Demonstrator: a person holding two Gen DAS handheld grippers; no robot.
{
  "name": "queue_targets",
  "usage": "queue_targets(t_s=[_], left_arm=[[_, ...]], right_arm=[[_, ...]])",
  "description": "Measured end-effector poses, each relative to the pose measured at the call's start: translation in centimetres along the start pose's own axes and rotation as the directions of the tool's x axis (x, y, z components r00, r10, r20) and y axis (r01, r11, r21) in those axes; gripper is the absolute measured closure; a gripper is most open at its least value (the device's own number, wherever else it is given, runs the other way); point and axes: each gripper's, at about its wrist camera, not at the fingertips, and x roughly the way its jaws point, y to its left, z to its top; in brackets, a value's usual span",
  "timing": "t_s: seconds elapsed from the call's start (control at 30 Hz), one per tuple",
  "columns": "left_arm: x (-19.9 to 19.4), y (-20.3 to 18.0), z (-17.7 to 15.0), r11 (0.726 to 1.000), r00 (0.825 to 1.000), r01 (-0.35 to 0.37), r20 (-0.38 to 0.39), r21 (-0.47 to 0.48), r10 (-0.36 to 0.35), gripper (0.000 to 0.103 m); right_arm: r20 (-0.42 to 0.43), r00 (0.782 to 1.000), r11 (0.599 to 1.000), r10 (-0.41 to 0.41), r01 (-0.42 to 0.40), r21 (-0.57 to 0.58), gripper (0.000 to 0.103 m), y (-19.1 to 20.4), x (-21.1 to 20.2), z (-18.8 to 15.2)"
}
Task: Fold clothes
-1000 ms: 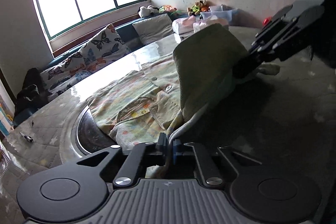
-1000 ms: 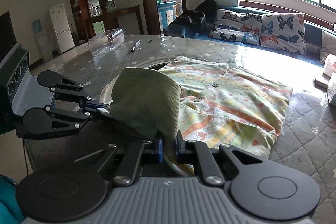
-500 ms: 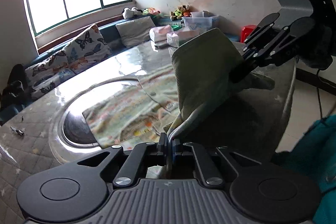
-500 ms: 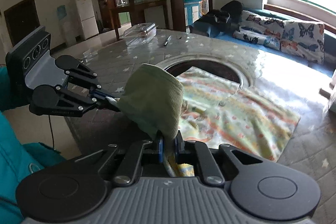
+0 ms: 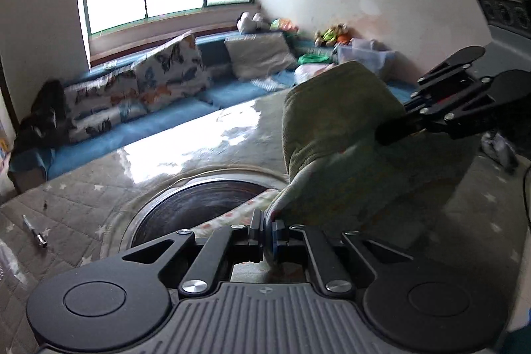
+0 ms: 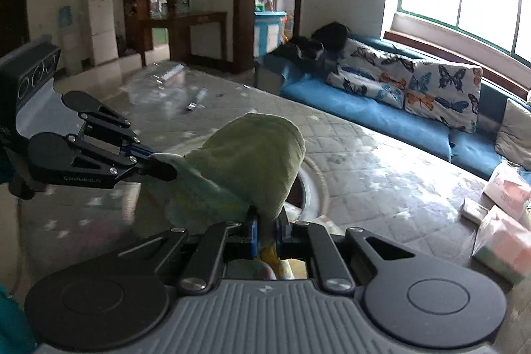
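A small shirt with a green corduroy lining [image 5: 335,118] and a pale printed outside hangs lifted above the round table, stretched between both grippers. My left gripper [image 5: 267,229] is shut on one edge of it; a strip of the printed side [image 5: 229,218] trails below over the table's dark centre. My right gripper [image 6: 265,228] is shut on the opposite edge, with the green cloth [image 6: 252,161] bulging up in front of it. Each gripper shows in the other's view: the right gripper [image 5: 395,128] at right, the left gripper [image 6: 159,165] at left.
The round table [image 5: 83,211] has a grey quilted cover and a dark recessed centre [image 5: 199,204]. A small metal tool [image 5: 36,233] lies at its left. Tissue packs [image 6: 504,221] sit at the right edge. A blue sofa [image 6: 381,108] with butterfly cushions runs under the window.
Both grippers have risen and pulled back, lifting the shirt off the table. A second ago most of it lay spread flat; now only a strip trails below.
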Motion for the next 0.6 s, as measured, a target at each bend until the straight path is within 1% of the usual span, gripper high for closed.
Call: queue_targets(t_s=[0.2, 0.27, 0.3, 0.33, 0.43, 0.53, 0.6], left_arm=[[6.6, 4.1, 2.5, 0.996, 0.995, -0.016, -0.101, -0.091, 0.006, 0.097], [7.5, 4.6, 2.3, 0.993, 0.994, -0.031, -0.112, -0.116, 0.018, 0.097], [8.0, 4.9, 2.1, 0.991, 0.993, -0.039, -0.117, -0.128, 0.024, 0.097], [8.4, 5.1, 2.0, 0.989, 0.992, -0.047, -0.122, -0.141, 0.03, 0.097], [9.7, 5.8, 1.5, 0.981, 0.989, -0.072, -0.138, -0.178, 0.047, 0.093], [11.0, 6.5, 1.1, 0.972, 0.986, -0.096, -0.155, -0.214, 0.064, 0.088], [11.9, 7.0, 0.8, 0.965, 0.983, -0.113, -0.166, -0.238, 0.074, 0.078]], right_arm=[[-0.057, 0.998, 0.997, -0.033, 0.037, 0.064, 0.094, -2.9, 6.4, 0.7], [-0.067, 0.996, 0.995, -0.049, 0.055, 0.085, 0.093, -3.5, 8.3, 0.3], [-0.069, 0.996, 0.993, -0.059, 0.066, 0.098, 0.092, -3.8, 9.1, -0.1], [-0.066, 0.995, 0.991, -0.069, 0.076, 0.108, 0.086, -4.1, 9.6, -0.2], [-0.055, 0.993, 0.982, -0.104, 0.111, 0.155, 0.084, -4.9, 10.8, -1.0], [-0.05, 0.989, 0.972, -0.142, 0.149, 0.184, 0.083, -5.5, 10.5, -2.0], [-0.045, 0.987, 0.968, -0.154, 0.16, 0.194, 0.083, -5.4, 9.5, -2.6]])
